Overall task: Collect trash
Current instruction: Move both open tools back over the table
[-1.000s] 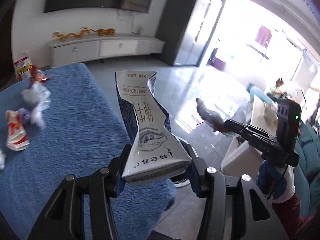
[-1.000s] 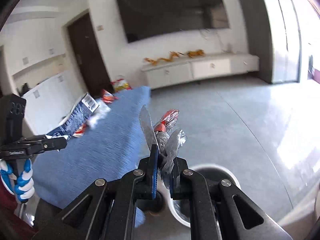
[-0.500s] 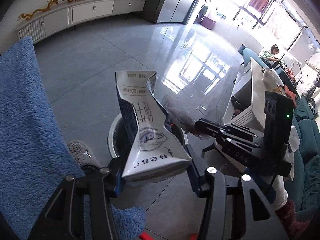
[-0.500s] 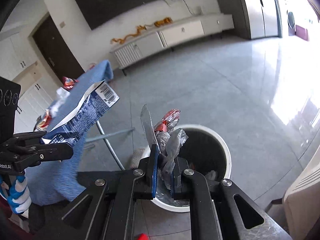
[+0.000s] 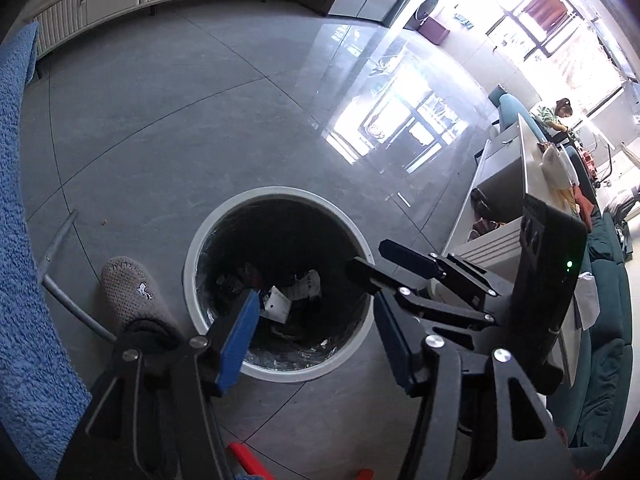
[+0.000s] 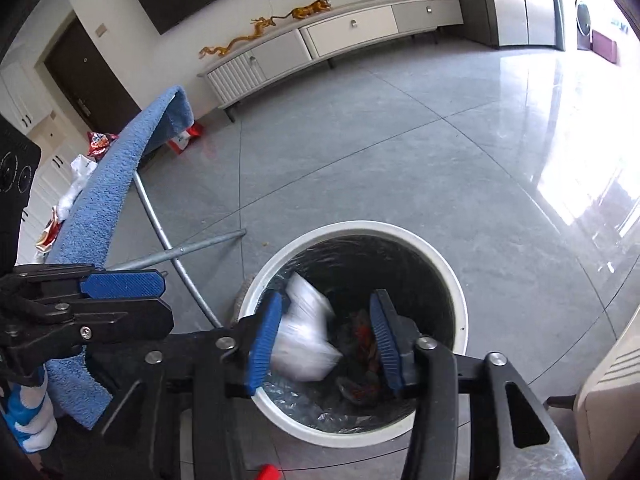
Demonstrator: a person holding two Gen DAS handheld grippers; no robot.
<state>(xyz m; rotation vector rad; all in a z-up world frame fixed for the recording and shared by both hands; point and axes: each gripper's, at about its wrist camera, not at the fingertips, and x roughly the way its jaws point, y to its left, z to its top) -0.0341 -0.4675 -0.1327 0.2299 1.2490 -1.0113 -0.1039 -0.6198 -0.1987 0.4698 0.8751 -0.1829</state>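
Note:
A round white trash bin (image 5: 192, 256) with a dark liner stands on the grey floor; it also shows in the right wrist view (image 6: 456, 280). My left gripper (image 5: 316, 344) is open and empty above the bin. Crumpled trash (image 5: 280, 304) lies at the bottom. My right gripper (image 6: 326, 344) is open above the bin, and a blurred white carton (image 6: 306, 336) is falling between its fingers. The red and silver wrapper (image 6: 362, 332) lies in the bin. Each gripper shows in the other's view: the right (image 5: 370, 264), the left (image 6: 120, 292).
A blue-covered table (image 6: 108, 208) with more wrappers (image 6: 76, 176) is at the left, on metal legs (image 6: 176, 256). A grey slipper (image 5: 128, 288) is beside the bin. A white cabinet (image 5: 496, 240) stands to the right. A low TV sideboard (image 6: 320, 40) lines the far wall.
Both grippers have opened over the bin. The left let go of the carton and the right let go of the wrapper; both dropped into the bin.

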